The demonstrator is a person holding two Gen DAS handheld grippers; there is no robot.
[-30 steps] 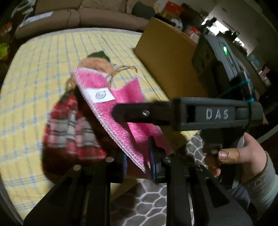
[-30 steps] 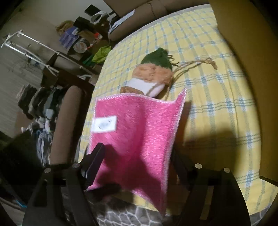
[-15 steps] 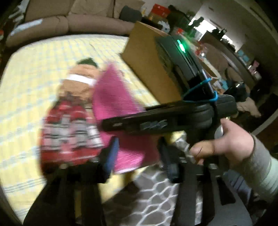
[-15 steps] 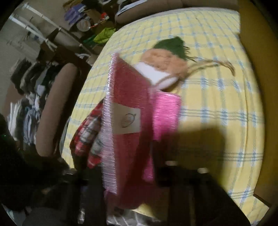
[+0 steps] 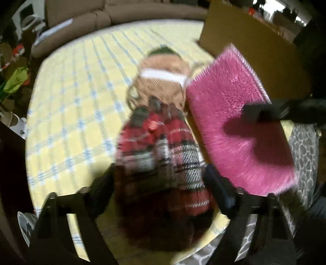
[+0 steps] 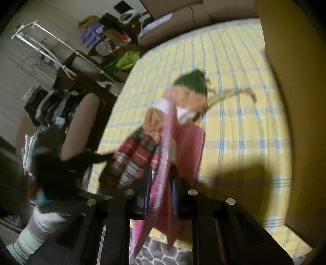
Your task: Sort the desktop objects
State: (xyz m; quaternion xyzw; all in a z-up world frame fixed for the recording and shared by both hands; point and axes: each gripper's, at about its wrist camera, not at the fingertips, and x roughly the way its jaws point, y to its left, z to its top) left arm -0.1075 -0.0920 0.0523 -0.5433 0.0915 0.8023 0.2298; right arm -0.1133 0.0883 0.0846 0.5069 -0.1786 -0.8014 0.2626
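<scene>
Start on your left. Your left claw (image 5: 161, 189) hangs low over the yellow checked tablecloth (image 5: 67, 114) with its fingers well apart and nothing between the pads. The doll (image 5: 161, 126) lies straight ahead of it and runs directly away from you: the red plaid body sits between the two fingers, while the tan head and green hat point toward the far sofa (image 5: 126, 12). So the doll's long axis lines up with the claw's reach, and the fingers stand either side of its waist. Closing there would likely catch the body across its narrow width. The blur keeps me from telling whether the pads touch the cloth of the doll.

Moving right, the pink cloth (image 5: 240, 122) is held up off the table, just beside the doll's right side. Your right claw (image 6: 161, 195) is clamped on its lower edge, and from that camera it shows edge-on. A brown board (image 5: 250, 36) stands beyond it.

Your left hand is the nearer one to the doll; the right is occupied.
</scene>
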